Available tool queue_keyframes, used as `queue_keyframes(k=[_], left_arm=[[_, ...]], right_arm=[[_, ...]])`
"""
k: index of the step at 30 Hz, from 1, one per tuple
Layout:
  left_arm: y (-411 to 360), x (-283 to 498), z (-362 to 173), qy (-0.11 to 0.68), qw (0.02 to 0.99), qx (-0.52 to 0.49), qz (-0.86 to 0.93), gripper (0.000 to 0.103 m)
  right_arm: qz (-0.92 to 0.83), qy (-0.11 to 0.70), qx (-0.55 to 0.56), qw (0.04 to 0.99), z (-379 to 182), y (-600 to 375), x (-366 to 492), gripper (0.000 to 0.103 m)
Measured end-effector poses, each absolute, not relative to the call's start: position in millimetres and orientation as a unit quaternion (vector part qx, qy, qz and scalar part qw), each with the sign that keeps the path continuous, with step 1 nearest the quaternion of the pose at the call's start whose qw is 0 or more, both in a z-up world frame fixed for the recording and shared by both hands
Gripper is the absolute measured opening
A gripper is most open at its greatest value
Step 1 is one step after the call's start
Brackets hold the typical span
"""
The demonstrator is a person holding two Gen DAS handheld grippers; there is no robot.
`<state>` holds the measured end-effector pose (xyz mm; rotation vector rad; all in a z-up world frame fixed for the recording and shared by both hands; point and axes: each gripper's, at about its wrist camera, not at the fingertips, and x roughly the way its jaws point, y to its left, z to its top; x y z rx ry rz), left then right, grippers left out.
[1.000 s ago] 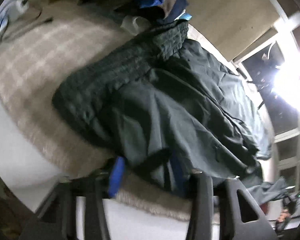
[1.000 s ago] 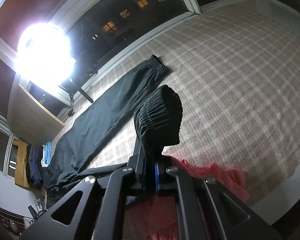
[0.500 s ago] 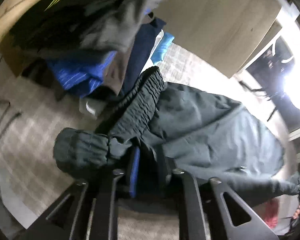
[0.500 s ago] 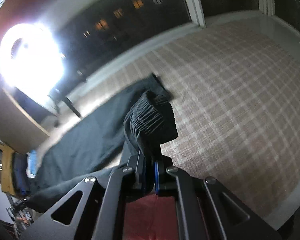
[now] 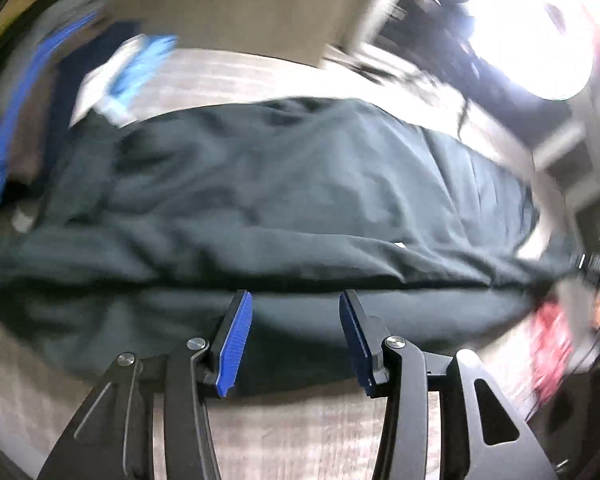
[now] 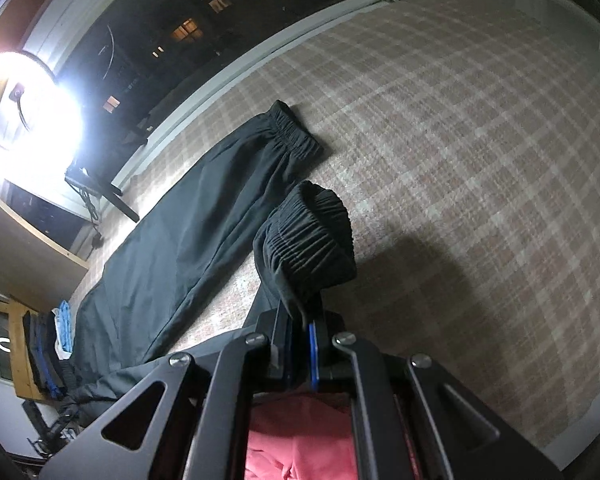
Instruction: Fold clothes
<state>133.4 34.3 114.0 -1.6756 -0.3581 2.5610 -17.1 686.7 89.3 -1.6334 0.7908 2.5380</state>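
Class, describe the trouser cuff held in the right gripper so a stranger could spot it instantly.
On the checked carpet lie dark trousers. One elastic cuff rests flat near the window; the other cuff is lifted and bunched, pinched in the right gripper.

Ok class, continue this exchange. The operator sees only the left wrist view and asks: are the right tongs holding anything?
Observer: Yes, the right tongs are shut on one elastic cuff of the dark trousers.
Operator: Where is the other cuff?
Observer: The other cuff lies flat on the checked mat, apart from the held one.
Operator: Is the held cuff on the mat?
Observer: No, it is raised, and its shadow falls on the mat.
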Motion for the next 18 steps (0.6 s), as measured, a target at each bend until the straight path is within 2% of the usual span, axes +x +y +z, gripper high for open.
queue_keyframes(k=[3,7,9,15,16,17,18], left_arm=[[77.7,120.8,112.1,-0.028,0.083,-0.546,0.833,0.043],[142.3,119.4,114.3,0.159,0.152,-0.507,0.833,0.044],[167.2,114.5,106.4,0.227,0.180,-0.502,0.815,0.056],[184.7,92.4,81.0,0.299,0.205,-0.510,0.780,0.056],[184.7,88.1,78.3,0.301,0.207,-0.513,0.776,0.052],[182.3,83.0,77.9,0.291,0.213,-0.519,0.775,0.033],[180.2,78.6,77.3,0.281,0.219,-0.526,0.772,0.004]], right_arm=[[0.811,0.243,-0.532,0.010,88.4,684.2,-18.8,0.006],[0.806,0.242,-0.539,0.008,83.7,683.0,-21.3,0.006],[0.805,0.242,-0.542,0.006,81.7,683.1,-22.9,0.006],[0.802,0.242,-0.546,0.006,78.4,685.8,-28.3,0.006],[0.801,0.242,-0.547,0.006,77.7,686.7,-29.5,0.006],[0.801,0.242,-0.548,0.006,77.2,687.3,-30.5,0.006],[0.800,0.243,-0.549,0.006,77.0,687.6,-31.4,0.006]])
